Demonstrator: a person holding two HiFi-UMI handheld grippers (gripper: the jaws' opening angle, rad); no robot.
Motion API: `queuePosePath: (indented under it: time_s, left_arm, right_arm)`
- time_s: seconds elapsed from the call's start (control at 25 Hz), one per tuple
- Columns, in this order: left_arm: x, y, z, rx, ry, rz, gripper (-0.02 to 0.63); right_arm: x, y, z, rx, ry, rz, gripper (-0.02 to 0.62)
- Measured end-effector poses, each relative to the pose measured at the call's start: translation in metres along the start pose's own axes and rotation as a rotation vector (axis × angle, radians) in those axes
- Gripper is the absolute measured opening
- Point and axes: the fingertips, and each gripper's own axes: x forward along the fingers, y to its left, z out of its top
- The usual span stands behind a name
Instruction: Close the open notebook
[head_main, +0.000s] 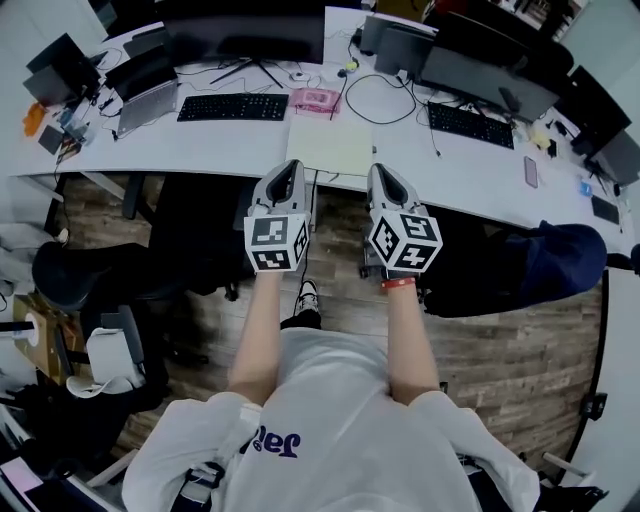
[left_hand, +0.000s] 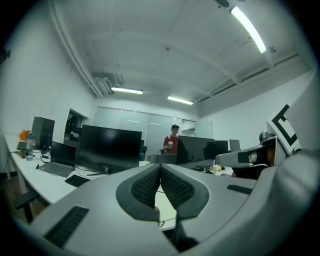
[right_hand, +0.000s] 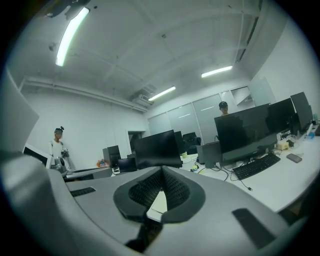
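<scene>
The notebook (head_main: 330, 145) lies flat on the white desk (head_main: 220, 145) as a pale cream rectangle at the near edge, straight ahead of me. My left gripper (head_main: 292, 166) hovers just short of the desk edge at the notebook's near left corner, jaws closed tip to tip with nothing between them. My right gripper (head_main: 378, 170) is level with it at the near right corner, also shut and empty. In the left gripper view the left gripper (left_hand: 160, 165) frames a slice of the notebook (left_hand: 165, 207) below its pads. The right gripper (right_hand: 161, 170) shows the notebook (right_hand: 159, 202) the same way.
Behind the notebook sit a pink box (head_main: 315, 99), a black keyboard (head_main: 233, 107) and a monitor (head_main: 245, 35). A second keyboard (head_main: 470, 124), loose cables (head_main: 385, 100) and a phone (head_main: 530, 171) are to the right. Office chairs (head_main: 540, 262) stand at both sides. A person (left_hand: 172, 141) stands far back.
</scene>
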Motion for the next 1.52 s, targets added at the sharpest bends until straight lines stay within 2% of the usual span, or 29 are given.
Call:
queuePosePath:
  time_s: [0.2,0.72,1.0,1.2,1.52]
  left_arm:
    - [0.037,0.032,-0.001,-0.009,0.016,-0.006,0.021]
    - [0.122,0.090,-0.025,-0.016,0.084,-0.114,0.021]
    - [0.139,0.114,-0.063,-0.092,0.157,-0.122,0.023]
    - [0.148,0.126,-0.090,-0.158,0.216,-0.124,0.051]
    - [0.175,0.145,-0.122,-0.208,0.296,-0.126,0.095]
  right_arm:
    - [0.050,0.000,0.003,-0.007,0.026,-0.002,0.014]
    - [0.165,0.016,-0.002,-0.057,0.070,0.020,0.014]
    - [0.197,0.023,-0.029,-0.062,0.124,0.028,0.014]
    - [0.216,0.027,-0.038,-0.072,0.150,0.046,0.015]
    - [0.254,0.025,-0.052,-0.073,0.200,0.099,0.015]
